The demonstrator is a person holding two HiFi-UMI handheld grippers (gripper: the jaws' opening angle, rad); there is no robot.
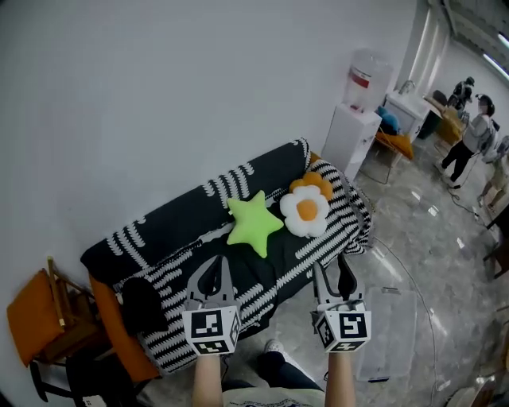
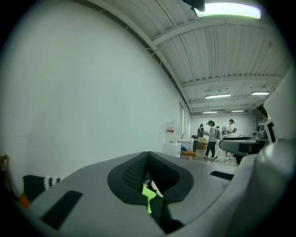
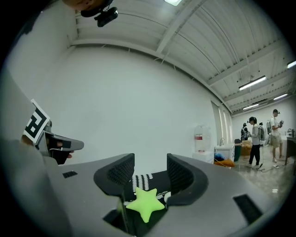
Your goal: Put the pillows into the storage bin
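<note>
Step in hand: approach, judged; nothing is grasped yet. Left tongs [image 1: 212, 263] are clenched empty and right tongs [image 1: 332, 271] released empty, with the star pillow [image 1: 253, 223] and egg pillow [image 1: 305, 211] laid on the sofa [image 1: 171, 226] ahead. Next, a pillow is to be reached and gripped.

We see a bright, evenly lit room. Ceiling strips [image 2: 226, 9] pour white light down, and the wall behind the sofa [image 1: 175, 222] shows no hard shadow. Right of the sofa the glossy floor [image 1: 433, 211] throws back pale glare; below the sofa's left end the picture goes dim. Both gripper views bulge like fisheyes, with black corners and bent ceiling lines, and the left one has a greenish cast. Close to the lens the right gripper [image 3: 150, 173] looks soft.
</note>
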